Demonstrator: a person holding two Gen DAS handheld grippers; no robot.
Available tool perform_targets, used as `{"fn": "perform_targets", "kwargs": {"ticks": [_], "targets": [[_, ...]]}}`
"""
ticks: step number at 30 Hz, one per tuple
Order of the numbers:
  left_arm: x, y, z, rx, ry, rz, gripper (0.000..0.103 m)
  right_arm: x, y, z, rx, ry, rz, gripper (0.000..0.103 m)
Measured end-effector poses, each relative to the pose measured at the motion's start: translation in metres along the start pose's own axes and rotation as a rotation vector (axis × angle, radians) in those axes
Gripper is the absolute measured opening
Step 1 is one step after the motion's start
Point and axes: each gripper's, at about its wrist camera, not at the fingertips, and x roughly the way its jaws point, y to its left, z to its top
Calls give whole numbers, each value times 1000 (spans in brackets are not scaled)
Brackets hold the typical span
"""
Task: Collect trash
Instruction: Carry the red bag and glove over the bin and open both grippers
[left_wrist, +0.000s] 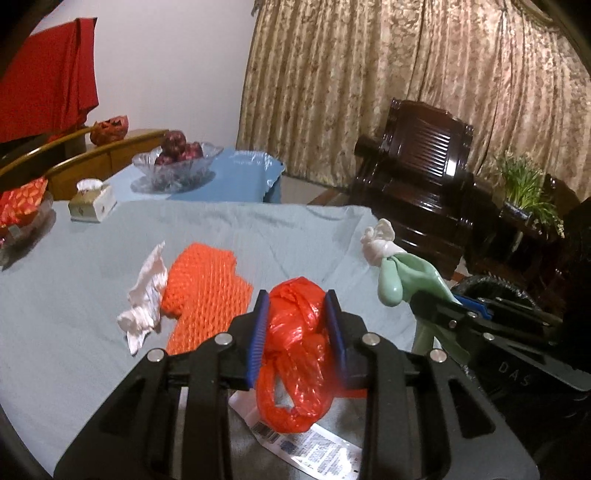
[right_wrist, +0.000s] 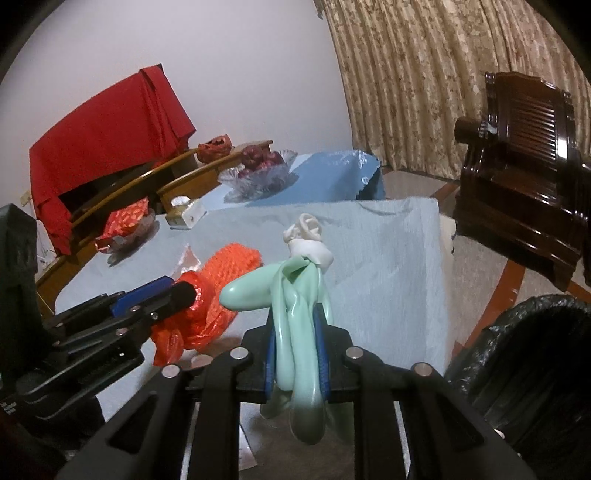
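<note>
The left gripper is clamped on a crumpled red plastic bag, its blue fingers pressing the bunched top from both sides while the loose tail hangs down over a printed wrapper lying on the desk. The right gripper is closed on a pale green rubber glove, whose knotted white end sticks up above the fingers and whose limp fingers dangle below. Both pieces appear lifted clear of the blue cloth.

The step in hand looks like carrying both pieces to the black-lined bin, which stands low beside the desk's right edge, close under the right gripper. To do it well, the person should keep both grips firm, since thin film and slick rubber can slide out of flat pads. The right load ought to go first, being nearest the bin, and should be lowered until its hanging fingers are inside the rim before release. The left gripper then has to cross over, so it should stay high enough that the bag's tail does not drag the wrapper along or snag on the desk edge.

An orange foam net and a white tissue still lie on the desk, touching each other, left for later pickups.
</note>
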Motion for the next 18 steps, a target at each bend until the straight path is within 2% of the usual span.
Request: {"fn": "perform_targets", "kwargs": {"ticks": [10,18], "targets": [[-26,-17,12,16,-39,-15,29,-44,-3,11,-3,-61,-20,18],[-39,-55,17,51,-61,-78,29,-89,-26,8,19,-103,-83,18]]}}
